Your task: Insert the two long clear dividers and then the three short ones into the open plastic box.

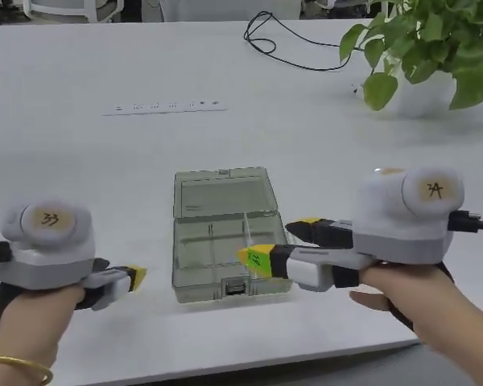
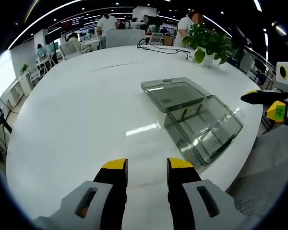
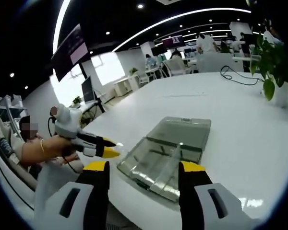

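Clear greyish plastic box (image 1: 193,285) lies open, lid flopped flat pointing away, left gripper (image 2: 146,165) and right gripper (image 3: 145,167) both gaping, empty.

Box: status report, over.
Left gripper open, empty, beside box. Right gripper open, jaws at box's right side. Lid open, a divider upright inside. No obstruction seen.
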A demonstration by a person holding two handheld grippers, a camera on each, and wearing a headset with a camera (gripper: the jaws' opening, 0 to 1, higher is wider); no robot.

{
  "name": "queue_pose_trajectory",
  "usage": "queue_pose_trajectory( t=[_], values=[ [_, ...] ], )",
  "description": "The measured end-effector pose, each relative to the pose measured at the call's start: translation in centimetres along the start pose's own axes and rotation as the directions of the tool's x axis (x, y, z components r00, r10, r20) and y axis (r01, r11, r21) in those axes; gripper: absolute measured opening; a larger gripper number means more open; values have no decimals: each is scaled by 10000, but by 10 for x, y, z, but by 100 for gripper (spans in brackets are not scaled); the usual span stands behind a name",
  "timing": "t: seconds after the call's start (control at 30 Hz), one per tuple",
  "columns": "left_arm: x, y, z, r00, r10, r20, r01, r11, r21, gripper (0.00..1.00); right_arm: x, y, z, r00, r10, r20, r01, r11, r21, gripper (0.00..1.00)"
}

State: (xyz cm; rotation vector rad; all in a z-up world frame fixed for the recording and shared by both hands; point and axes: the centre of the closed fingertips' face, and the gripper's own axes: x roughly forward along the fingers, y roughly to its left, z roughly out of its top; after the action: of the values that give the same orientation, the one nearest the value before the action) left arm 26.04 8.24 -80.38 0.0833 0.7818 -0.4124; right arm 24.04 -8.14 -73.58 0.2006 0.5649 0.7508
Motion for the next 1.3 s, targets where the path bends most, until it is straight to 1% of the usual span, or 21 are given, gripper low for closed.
queue_pose_trajectory(
  t=[0.07, 0.13, 0.17, 0.23, 0.27, 0.3, 0.33, 0.37, 0.43, 0.47, 0.5, 0.67, 0.73, 0.77, 0.83, 0.87, 0.93, 0.97, 1.07, 1.23, 1.3],
  values=[
    [-5, -4, 7, 9992, -80, 402, 83, 9999, -84, 30, 5, 5, 4, 9997, 118, 204, -127, 9988, 482, 55],
    [-10, -9, 11, 9975, -193, 677, 206, 9996, -175, 30, 10, 11, 6, 9990, 318, 313, -347, 9948, 960, 52],
    [-13, -13, 15, 9957, -289, 878, 302, 9994, -137, 30, 13, 13, 7, 9987, 351, 366, -389, 9933, 1089, 51],
    [-16, -17, 18, 9935, -402, 1068, 413, 9991, -85, 30, 18, 18, 10, 9978, 435, 497, -495, 9906, 1277, 48],
    [-19, -22, 21, 9906, -502, 1274, 512, 9987, -51, 30, 20, 21, 11, 9972, 491, 564, -564, 9891, 1361, 47],
    [-21, -25, 23, 9886, -581, 1391, 596, 9982, -63, 30, 22, 23, 12, 9968, 537, 591, -616, 9881, 1409, 46],
    [-23, -30, 26, 9845, -742, 1591, 764, 9970, -79, 30, 24, 25, 12, 9963, 580, 632, -669, 9866, 1487, 44],
    [-24, -32, 26, 9833, -790, 1642, 815, 9966, -82, 30, 27, 27, 13, 9956, 613, 702, -719, 9846, 1592, 43],
    [-27, -41, 30, 9770, -1023, 1873, 1041, 9946, 3, 30, 32, 30, 13, 9949, 656, 769, -784, 9810, 1777, 41],
    [-29, -46, 32, 9722, -1161, 2034, 1168, 9931, 87, 30, 33, 31, 13, 9946, 662, 795, -798, 9800, 1825, 39],
    [-30, -50, 33, 9687, -1280, 2129, 1301, 9915, 42, 30, 36, 32, 13, 9943, 674, 829, -824, 9778, 1927, 38],
    [-35, -64, 35, 9589, -1629, 2321, 1657, 9861, 73, 30, 43, 37, 14, 9910, 786, 1080, -1017, 9682, 2286, 32],
    [-37, -68, 35, 9553, -1743, 2388, 1770, 9842, 101, 30, 46, 39, 13, 9903, 831, 1117, -1092, 9614, 2527, 31],
    [-37, -69, 35, 9548, -1759, 2396, 1788, 9838, 98, 30, 46, 39, 12, 9901, 842, 1127, -1108, 9601, 2567, 30],
    [-37, -73, 35, 9514, -1870, 2447, 1895, 9818, 137, 30, 48, 40, 11, 9892, 878, 1177, -1186, 9504, 2875, 27],
    [-38, -76, 34, 9501, -1932, 2448, 1947, 9807, 182, 30, 50, 41, 9, 9890, 912, 1163, -1232, 9433, 3082, 26],
    [-37, -80, 31, 9490, -2072, 2375, 2075, 9779, 243, 30, 52, 43, 5, 9890, 961, 1126, -1283, 9360, 3279, 24],
    [-37, -82, 30, 9485, -2123, 2352, 2126, 9768, 244, 30, 53, 43, 4, 9889, 973, 1125, -1297, 9342, 3324, 23],
    [-35, -85, 28, 9463, -2275, 2298, 2289, 9732, 208, 30, 56, 45, 2, 9878, 1063, 1135, -1405, 9229, 3586, 19],
    [-35, -89, 29, 9428, -2371, 2345, 2408, 9705, 132, 30, 59, 47, 1, 9879, 1099, 1091, -1431, 9175, 3711, 16],
    [-35, -91, 31, 9399, -2422, 2408, 2473, 9689, 92, 30, 59, 46, 3, 9872, 1041, 1209, -1422, 9176, 3712, 14]
  ],
)
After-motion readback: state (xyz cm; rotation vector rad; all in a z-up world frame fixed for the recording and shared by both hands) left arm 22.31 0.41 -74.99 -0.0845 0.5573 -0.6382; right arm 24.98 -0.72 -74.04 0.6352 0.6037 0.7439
